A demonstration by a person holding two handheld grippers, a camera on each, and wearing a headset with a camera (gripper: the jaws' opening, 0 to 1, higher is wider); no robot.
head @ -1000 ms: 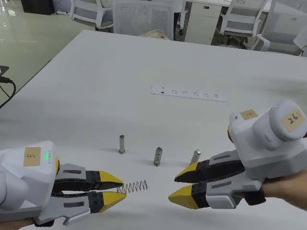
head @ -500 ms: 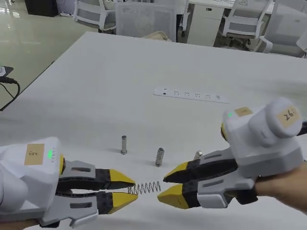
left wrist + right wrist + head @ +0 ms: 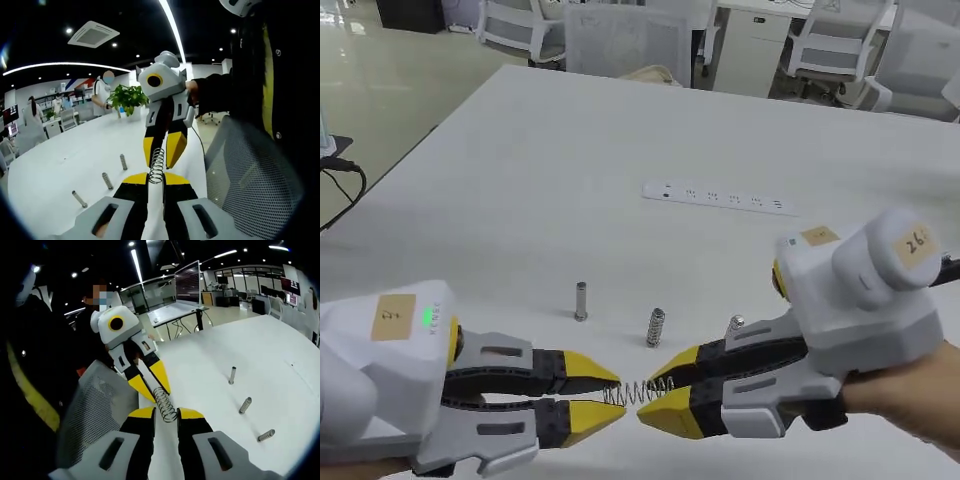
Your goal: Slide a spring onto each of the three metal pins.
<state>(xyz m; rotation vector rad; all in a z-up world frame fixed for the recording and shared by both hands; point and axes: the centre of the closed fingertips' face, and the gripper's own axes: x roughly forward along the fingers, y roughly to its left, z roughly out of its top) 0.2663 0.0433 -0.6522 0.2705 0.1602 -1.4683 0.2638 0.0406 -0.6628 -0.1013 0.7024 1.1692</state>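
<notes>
Two down, one to go by the look of it. The left claw (image 3: 618, 394) is pinched shut on one end of the loose spring (image 3: 633, 390). It's holding it level just above the desk (image 3: 520, 200), with the coil poking out toward the other hand. The right claw (image 3: 646, 398) is nose to nose with it, jaws only a little apart and straddling the free end. In the left gripper view there's a sliver of gap on either side of the coil, so I'd say it hasn't bitten down yet.

My guess is this is a handover or a regrip. The spring is lying sideways and gripped at the tip, which is no good for dropping it over an upright pin. A second claw on the other end would let them turn it and free up an open end to thread.

Just beyond the claws is the row of pins. The bare pin (image 3: 581, 300) is on the left, which is also the side nearest the left claw. The middle pin (image 3: 656, 326) and right pin (image 3: 735, 325) each have a spring on them. The power strip (image 3: 720, 196) sits well back, out of the way.

The thing to watch is how thin and bouncy that coil is. If one claw lets go before the other has a proper bite, I reckon it pings off across the desk.
</notes>
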